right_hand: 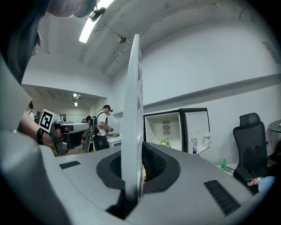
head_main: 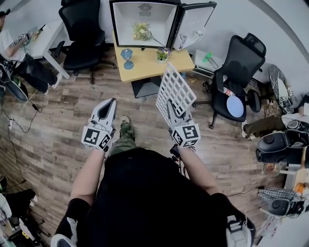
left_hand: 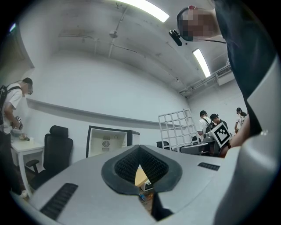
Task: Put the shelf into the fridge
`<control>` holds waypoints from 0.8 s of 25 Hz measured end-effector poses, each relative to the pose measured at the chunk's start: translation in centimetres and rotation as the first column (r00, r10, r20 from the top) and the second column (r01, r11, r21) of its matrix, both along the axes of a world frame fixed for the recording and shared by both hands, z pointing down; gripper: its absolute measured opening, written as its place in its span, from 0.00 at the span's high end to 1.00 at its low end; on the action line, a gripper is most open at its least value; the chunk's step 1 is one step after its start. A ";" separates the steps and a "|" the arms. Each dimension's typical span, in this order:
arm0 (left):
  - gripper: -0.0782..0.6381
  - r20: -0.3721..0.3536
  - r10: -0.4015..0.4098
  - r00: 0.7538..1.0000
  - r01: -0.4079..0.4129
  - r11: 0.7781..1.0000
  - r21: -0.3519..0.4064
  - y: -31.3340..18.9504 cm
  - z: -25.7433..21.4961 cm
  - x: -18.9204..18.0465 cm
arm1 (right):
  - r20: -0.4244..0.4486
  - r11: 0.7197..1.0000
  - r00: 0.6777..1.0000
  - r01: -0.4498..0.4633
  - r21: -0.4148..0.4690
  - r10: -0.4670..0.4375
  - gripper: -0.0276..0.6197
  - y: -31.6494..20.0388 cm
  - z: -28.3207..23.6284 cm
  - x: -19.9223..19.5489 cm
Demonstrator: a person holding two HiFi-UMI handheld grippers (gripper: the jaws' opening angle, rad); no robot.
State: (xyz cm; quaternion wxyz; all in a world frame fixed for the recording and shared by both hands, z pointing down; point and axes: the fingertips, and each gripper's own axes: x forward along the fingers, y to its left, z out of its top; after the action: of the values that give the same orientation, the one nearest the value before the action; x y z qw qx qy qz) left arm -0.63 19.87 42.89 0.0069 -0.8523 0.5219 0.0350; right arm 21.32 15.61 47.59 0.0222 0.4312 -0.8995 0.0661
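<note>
white shelf [head_main: 175,91], flat and thin, a grid of square openings with a plain rim. pinched at its lower edge between the right gripper [head_main: 176,118] jaws, raised at a tilt above the floor, well short of the fridge [head_main: 123,19]. left gripper [head_main: 111,102] closed tip to tip on nothing. underfoot, wood-plank floor [head_main: 53,140]. ahead, small white-lined fridge with door swung open, on a yellow table [head_main: 145,65]. black office chairs [head_main: 82,29] to either side.

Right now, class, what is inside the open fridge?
Inside the fridge: a leafy green bunch and a round vent on the back wall. The door pocket holds a can. The bunch covers whatever lies behind it.
</note>
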 end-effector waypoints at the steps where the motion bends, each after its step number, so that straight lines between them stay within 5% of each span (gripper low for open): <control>1: 0.86 -0.003 -0.002 1.000 0.002 1.000 0.003 -0.2 0.0 -0.2 | 0.000 1.000 1.000 0.001 0.003 -0.001 0.89 -0.2 -0.1 -0.2; 20: 0.86 -0.032 0.017 0.999 -0.017 1.000 0.008 -7.8 0.1 -3.0 | -0.015 1.000 1.000 -0.017 -0.016 0.016 0.89 -6.1 0.6 -2.8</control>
State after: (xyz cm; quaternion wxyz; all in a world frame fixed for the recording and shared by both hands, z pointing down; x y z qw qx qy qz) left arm -3.58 12.04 43.02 0.0014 -0.8559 0.5146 0.0509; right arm 18.55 9.53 48.23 0.0317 0.4389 -0.8952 0.0703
